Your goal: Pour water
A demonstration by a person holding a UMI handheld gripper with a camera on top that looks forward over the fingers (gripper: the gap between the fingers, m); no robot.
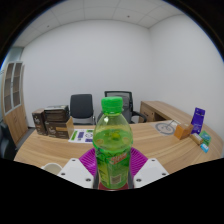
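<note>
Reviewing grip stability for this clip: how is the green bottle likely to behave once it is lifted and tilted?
The green bottle looks like thin clear plastic, so it may flex under the pads. It is tall and narrow, so probably apt to tip. Its wrapped label could be slick. The gripper appears shut on it; fill level is unclear.

— How many bottles are there?
— One green bottle (113, 148), standing between the two fingers (78, 171) of the one gripper (112, 176). Whether the fingers press on it I cannot tell.
— And chairs?
— Two chairs beyond the table: a dark one (82, 106) and one with a green frame (119, 100).
— Tables?
— One long wooden table (50, 148) just ahead.
— Anything else to count?
— One wooden cabinet (166, 111), one purple box (198, 120), one orange object (183, 130) beside it. The other small things on the table are too indistinct to count.
</note>
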